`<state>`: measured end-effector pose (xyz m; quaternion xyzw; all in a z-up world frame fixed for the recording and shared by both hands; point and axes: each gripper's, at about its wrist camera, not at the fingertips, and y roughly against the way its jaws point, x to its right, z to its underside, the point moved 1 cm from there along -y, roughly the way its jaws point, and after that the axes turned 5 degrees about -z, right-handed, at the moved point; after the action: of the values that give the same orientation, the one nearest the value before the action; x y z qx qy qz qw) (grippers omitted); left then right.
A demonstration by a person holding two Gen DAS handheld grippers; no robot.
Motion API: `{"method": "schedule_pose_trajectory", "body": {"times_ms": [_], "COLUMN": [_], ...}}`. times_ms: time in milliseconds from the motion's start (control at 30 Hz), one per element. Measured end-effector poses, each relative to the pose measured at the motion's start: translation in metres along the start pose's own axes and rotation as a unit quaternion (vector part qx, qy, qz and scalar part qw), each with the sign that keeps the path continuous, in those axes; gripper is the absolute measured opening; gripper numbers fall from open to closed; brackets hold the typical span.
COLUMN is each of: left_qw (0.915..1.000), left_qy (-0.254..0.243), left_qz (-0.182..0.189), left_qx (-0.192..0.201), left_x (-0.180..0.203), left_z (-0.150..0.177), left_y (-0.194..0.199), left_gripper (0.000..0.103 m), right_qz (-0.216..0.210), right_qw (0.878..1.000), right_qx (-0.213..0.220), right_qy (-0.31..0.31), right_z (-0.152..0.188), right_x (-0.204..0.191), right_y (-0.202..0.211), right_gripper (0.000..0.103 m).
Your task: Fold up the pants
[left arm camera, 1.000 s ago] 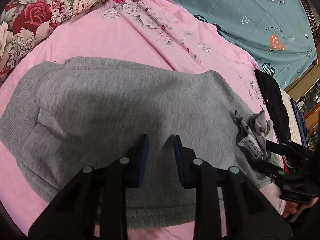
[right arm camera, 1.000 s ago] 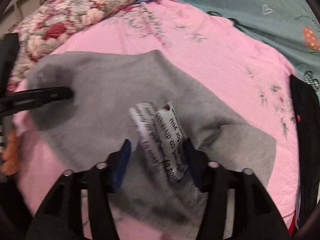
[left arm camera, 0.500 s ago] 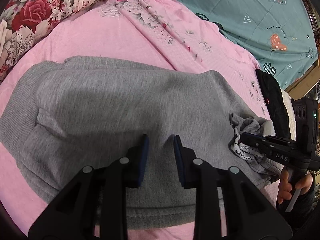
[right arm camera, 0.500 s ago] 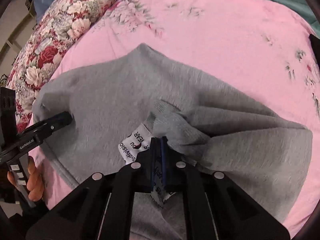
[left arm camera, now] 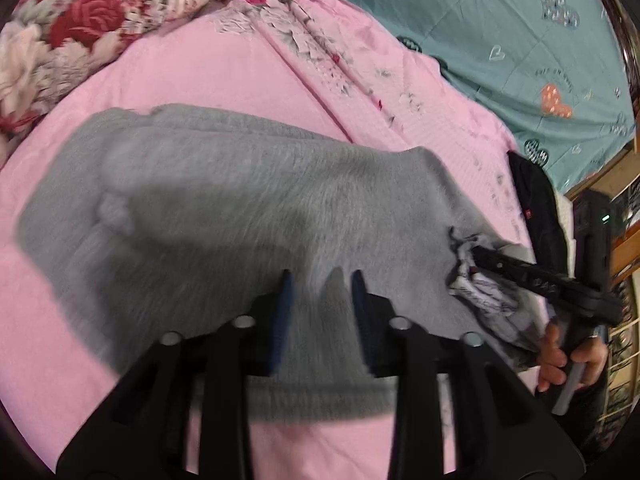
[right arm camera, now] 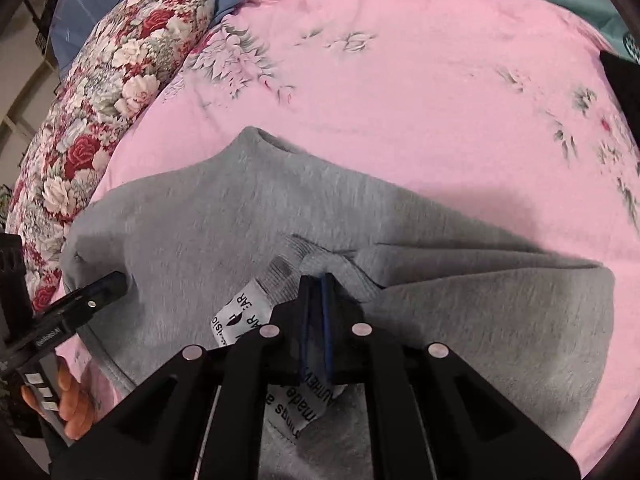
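Pink bedsheet: right gripper pinches gray pants.

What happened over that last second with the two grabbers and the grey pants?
The right hand-held gripper moved in and closed on the grey pants beside their white care label. The left hand-held gripper has just been opening, pads clear of the cloth. The pants stayed on the pink bedsheet.

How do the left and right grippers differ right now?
The left gripper has open jaws, just opened wider, hovering over the gray pants with nothing pinched; the right gripper is shut on a bunch of pants fabric beside the white label. Both are black with blue pads and point down at the pants.
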<state>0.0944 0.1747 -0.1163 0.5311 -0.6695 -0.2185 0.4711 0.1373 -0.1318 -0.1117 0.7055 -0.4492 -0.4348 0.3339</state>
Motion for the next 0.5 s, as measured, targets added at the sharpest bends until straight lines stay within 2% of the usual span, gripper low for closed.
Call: {"method": "schedule_pose_trajectory", "body": {"times_ms": [33,67,100,167,200,233,267,367,433,500], "left_qw": [0.9997,0.9985,0.9963,0.9936,0.9920,0.9907,0.9889,0.9805,0.9756,0.9717], "left_qy": [0.015,0.030,0.050,0.077,0.097,0.114,0.137,0.196,0.217,0.234], "left_qz": [0.001,-0.004,-0.012,-0.032,-0.046,-0.051,-0.045,-0.010,-0.018,-0.008], "left_qx": [0.020,0.045,0.070,0.076,0.065,0.054,0.033,-0.017,-0.027,-0.028], "left_x": [-0.004,-0.010,-0.018,-0.031,-0.040,-0.048,-0.057,-0.077,-0.085,-0.092], "left_z": [0.001,0.002,0.004,0.007,0.009,0.012,0.017,0.030,0.033,0.029], "left_y": [0.020,0.042,0.067,0.097,0.106,0.109,0.108,0.085,0.070,0.056], "left_gripper": [0.080,0.087,0.091,0.094,0.094,0.094,0.094,0.094,0.094,0.094], "right_qz": [0.002,-0.003,-0.026,-0.089,-0.111,-0.119,-0.118,-0.118,-0.133,-0.142], "right_qw": [1.000,1.000,1.000,0.995,0.993,0.991,0.990,0.988,0.986,0.985], "right_qx": [-0.002,-0.004,-0.001,0.019,0.033,0.054,0.076,0.101,0.102,0.099], "right_qy": [0.006,0.006,-0.007,-0.028,-0.029,-0.023,-0.012,0.002,-0.005,-0.022], "right_z": [0.000,0.001,0.004,0.012,0.018,0.024,0.033,0.064,0.080,0.096], "right_x": [-0.003,-0.006,-0.007,-0.007,-0.009,-0.011,-0.013,-0.013,-0.008,0.001], "right_y": [0.003,0.011,0.024,0.055,0.072,0.092,0.110,0.144,0.153,0.157], "right_gripper": [0.010,0.013,0.017,0.026,0.045,0.054,0.054,0.054,0.054,0.054]}}
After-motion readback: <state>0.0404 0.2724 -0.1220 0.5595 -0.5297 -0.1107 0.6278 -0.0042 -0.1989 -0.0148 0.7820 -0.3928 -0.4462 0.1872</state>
